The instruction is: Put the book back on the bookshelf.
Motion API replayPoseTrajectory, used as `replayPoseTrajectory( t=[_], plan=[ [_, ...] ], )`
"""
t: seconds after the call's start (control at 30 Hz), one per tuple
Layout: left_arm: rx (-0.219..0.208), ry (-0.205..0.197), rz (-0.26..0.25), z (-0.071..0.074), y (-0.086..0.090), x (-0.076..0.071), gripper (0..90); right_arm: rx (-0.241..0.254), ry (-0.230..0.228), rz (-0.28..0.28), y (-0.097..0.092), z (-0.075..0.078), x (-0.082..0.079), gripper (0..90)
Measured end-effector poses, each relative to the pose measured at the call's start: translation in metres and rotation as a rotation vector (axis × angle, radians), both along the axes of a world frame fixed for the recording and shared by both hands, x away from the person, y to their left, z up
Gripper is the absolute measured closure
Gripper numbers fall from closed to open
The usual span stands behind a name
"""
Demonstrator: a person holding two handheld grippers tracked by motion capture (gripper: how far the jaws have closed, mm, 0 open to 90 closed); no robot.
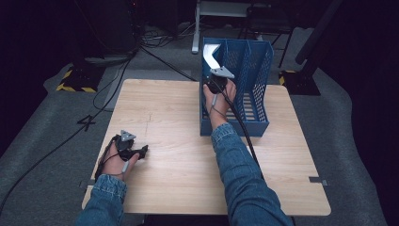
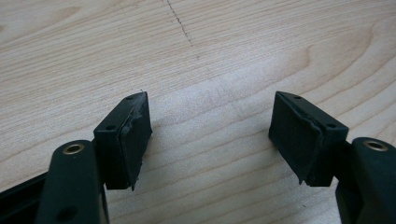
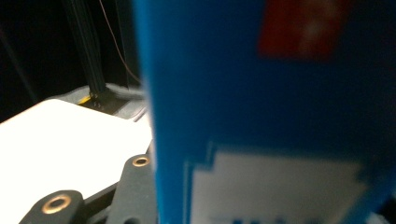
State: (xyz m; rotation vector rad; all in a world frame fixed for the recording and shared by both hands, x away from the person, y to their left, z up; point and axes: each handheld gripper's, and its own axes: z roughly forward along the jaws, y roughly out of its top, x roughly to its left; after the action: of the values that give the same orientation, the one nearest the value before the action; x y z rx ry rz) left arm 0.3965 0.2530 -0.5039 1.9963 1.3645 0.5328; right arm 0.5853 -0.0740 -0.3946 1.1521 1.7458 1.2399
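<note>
1. The right tongs [image 1: 212, 66] are reaching into the left compartment of the blue file rack [image 1: 254, 70], clamped on a flat item with a white cover [image 1: 210, 51] that is poking up at a tilt above the rack's rim.
2. In the right gripper view the held item [image 3: 261, 116] is sitting edge-on, very close and blurred: a blue face with a red patch near the top and a white panel lower down. Its exact kind is too blurred to tell; it could be a booklet or a thin box.
3. The person's right hand [image 1: 217, 101] is gripping the tool just above the rack's open front, with the denim sleeve [image 1: 240, 169] stretching back toward the near edge and a black cable trailing along the forearm.
4. The left tongs [image 1: 141, 151] are lying low over the near left part of the worktop [image 1: 174, 141], with the left hand [image 1: 116, 162] resting behind them.
5. In the left gripper view the two black pads [image 2: 135, 135] are standing well apart, with bare pale wood grain between them and nothing gripped.
6. The file rack is standing upright on the far right part of the worktop, its perforated dividers making narrow slots side by side.
7. Beyond the worktop, black cables [image 1: 117, 80] are running across the grey floor [image 1: 42, 141], and yellow-and-black striped stand bases [image 1: 75, 80] are sitting at the far left and far right.
</note>
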Motion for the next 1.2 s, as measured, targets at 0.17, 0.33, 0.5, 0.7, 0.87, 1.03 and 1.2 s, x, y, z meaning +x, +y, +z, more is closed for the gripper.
replayPoseTrajectory(
  t=[0.17,0.33,0.5,0.7,0.87,1.03,1.2],
  plan=[
    [0.001,0.0,0.0,0.0,0.0,0.0,29.5,0.004,-0.033,-0.019,0.001,-0.008,-0.008,60.2],
    [0.003,0.0,0.0,0.0,0.0,0.0,29.5,0.014,-0.038,-0.03,0.002,-0.009,-0.007,60.1],
    [0.003,0.0,0.0,0.0,0.0,0.0,29.5,-0.004,-0.032,-0.035,0.004,-0.008,-0.004,59.4],
    [0.007,-0.002,0.001,0.0,-0.001,0.002,29.3,-0.029,-0.032,-0.033,0.001,-0.007,-0.006,55.1],
    [0.005,-0.002,0.003,0.0,-0.001,0.002,29.3,0.0,-0.031,0.002,-0.009,0.002,-0.012,48.0],
    [0.001,0.002,0.01,0.0,0.001,-0.002,29.3,0.035,-0.044,0.033,-0.016,0.02,-0.024,42.6],
    [0.005,-0.002,0.011,0.0,0.0,-0.003,29.3,0.01,-0.07,0.073,-0.027,0.043,-0.047,39.3]
  ],
)
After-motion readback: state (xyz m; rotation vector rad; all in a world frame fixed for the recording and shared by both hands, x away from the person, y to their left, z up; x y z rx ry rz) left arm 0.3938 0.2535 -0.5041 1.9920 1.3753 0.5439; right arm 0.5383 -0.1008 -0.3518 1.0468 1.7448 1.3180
